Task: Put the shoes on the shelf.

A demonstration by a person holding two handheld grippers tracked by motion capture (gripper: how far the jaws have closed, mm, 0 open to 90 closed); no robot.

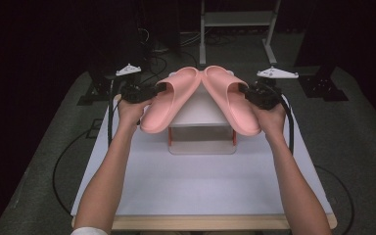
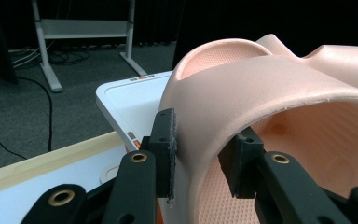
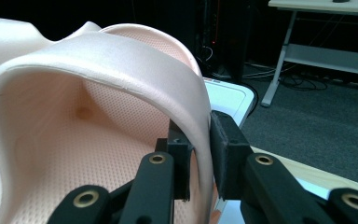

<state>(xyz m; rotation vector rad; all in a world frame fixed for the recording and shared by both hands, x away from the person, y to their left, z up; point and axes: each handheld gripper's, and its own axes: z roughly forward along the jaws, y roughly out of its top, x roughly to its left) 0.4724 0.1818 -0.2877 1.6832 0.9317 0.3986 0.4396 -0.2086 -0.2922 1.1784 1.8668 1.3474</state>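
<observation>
Two pink slides are held up over the white rack (image 1: 201, 128) at the middle of the tabletop (image 1: 200, 188), their far ends touching or nearly so above it, so that they form a peak. The left slide (image 1: 169, 98) slants down toward the person's left hand (image 1: 129, 110), and the right slide (image 1: 231, 98) slants down toward the right hand (image 1: 270, 117). In the left gripper view the left gripper (image 2: 198, 156) has its jaws clenched on the outer side of the left slide's strap (image 2: 261, 93), one pad outside and one inside the arch. In the right gripper view the right gripper (image 3: 199, 158) grasps the right slide's strap (image 3: 121, 60) the same way, the foam wall pinched thin between its pads. Whether either sole rests on the rack's top I cannot tell from above. The risk, as I judge it, lies in that narrow hold: each slide hangs by one edge of a soft strap, so its weight could make it swing or pivot in the jaws. Lowering unevenly might knock one slide against the other or tip a heel off the rack's edge. Letting go before the sole is seated would likely drop it onto the tabletop.
</observation>
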